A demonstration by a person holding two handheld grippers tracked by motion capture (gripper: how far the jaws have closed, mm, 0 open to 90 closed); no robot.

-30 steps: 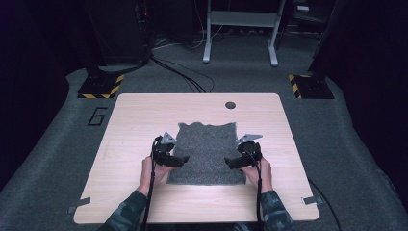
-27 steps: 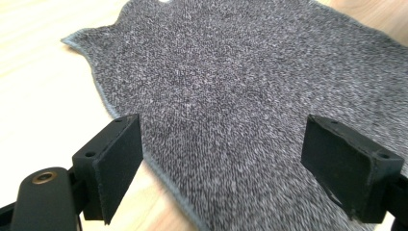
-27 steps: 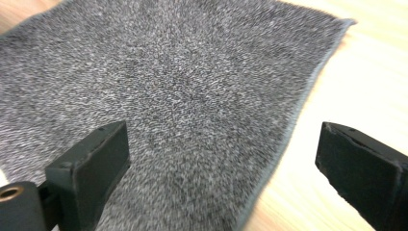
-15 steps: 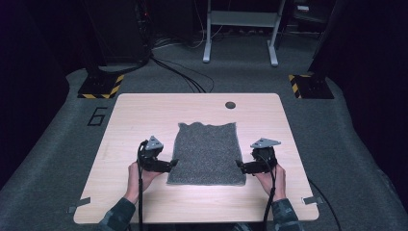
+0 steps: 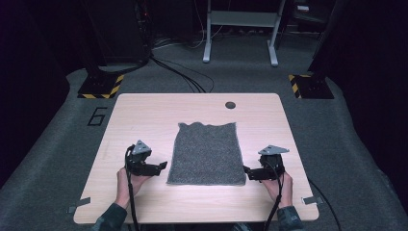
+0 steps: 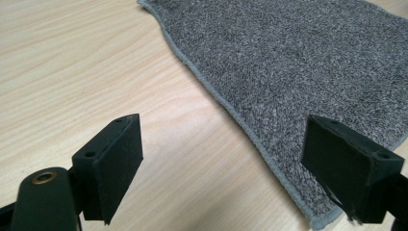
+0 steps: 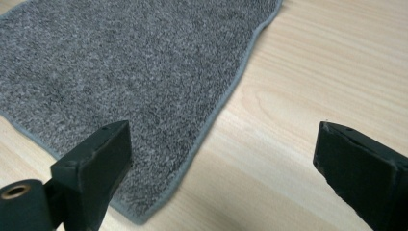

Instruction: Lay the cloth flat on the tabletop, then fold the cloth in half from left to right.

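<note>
A grey towel (image 5: 207, 153) lies flat in the middle of the wooden table (image 5: 144, 115), its far edge wavy. My left gripper (image 5: 162, 166) sits just off the towel's near-left corner, jaws open and empty. In the left gripper view the towel (image 6: 308, 62) spreads to the right, its hemmed edge running between the two black pads (image 6: 113, 166). My right gripper (image 5: 245, 169) rests off the near-right corner, also open with nothing held. From the right gripper view the towel (image 7: 125, 62) fills the left side, its corner near the left pad (image 7: 94, 171).
A dark round grommet hole (image 5: 230, 104) sits near the table's far edge. Beyond the table are a metal stand (image 5: 240, 29), cables on the floor and hazard-striped blocks (image 5: 102, 86). A floor marking reads 6 (image 5: 97, 116).
Both grippers have drawn apart, off the towel's near corners and onto bare wood at either side. The towel now lies flat and spread out.
</note>
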